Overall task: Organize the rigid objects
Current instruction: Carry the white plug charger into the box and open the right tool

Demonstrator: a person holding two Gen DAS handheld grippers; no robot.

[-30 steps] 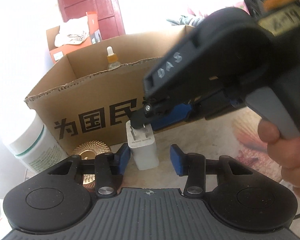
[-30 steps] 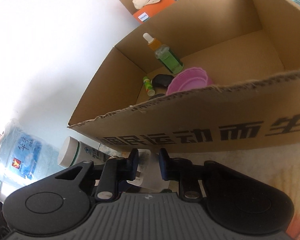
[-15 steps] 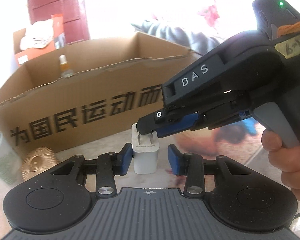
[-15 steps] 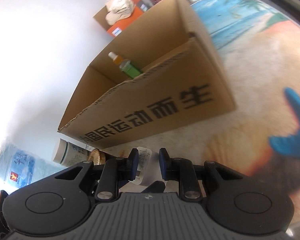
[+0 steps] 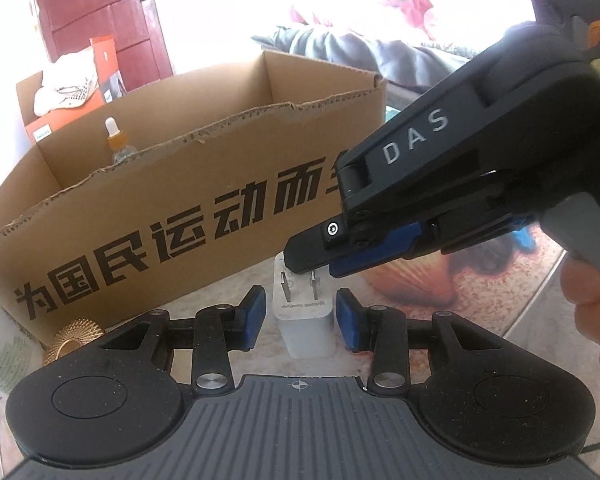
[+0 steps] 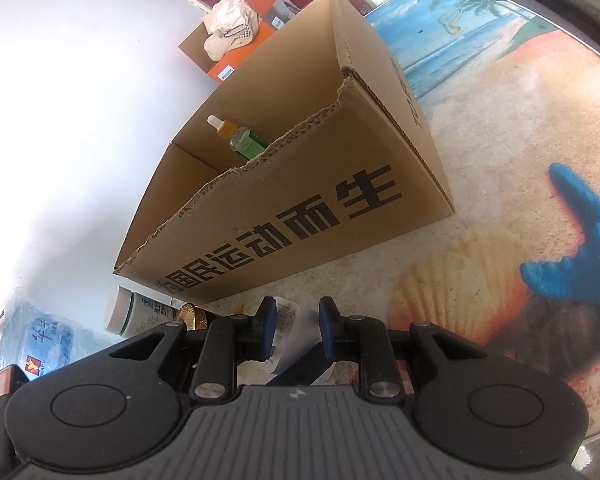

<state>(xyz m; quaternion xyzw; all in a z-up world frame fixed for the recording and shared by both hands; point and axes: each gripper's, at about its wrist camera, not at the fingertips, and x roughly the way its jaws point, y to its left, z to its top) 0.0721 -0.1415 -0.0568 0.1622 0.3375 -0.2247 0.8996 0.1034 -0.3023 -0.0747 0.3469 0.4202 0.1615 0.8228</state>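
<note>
A white plug charger (image 5: 305, 326) stands on the table in front of a cardboard box (image 5: 172, 216). My left gripper (image 5: 300, 316) is open, its blue pads either side of the charger with small gaps. My right gripper (image 5: 308, 258) reaches in from the right, its tip over the charger's prongs. In the right wrist view the right gripper (image 6: 298, 330) has the charger (image 6: 294, 334) between its pads, seemingly not squeezed. A dropper bottle (image 6: 236, 136) stands inside the box (image 6: 300, 200).
A gold ribbed disc (image 5: 74, 334) and a white green-labelled bottle (image 6: 140, 312) lie left of the box's front. An orange carton with a cloth (image 5: 66, 88) sits behind it. A beach-print mat (image 6: 500, 240) covers the table. A water jug (image 6: 40, 344) stands far left.
The left gripper stays around the charger. The right gripper has swung and dropped lower beside the box, so the box interior is mostly out of its view.
</note>
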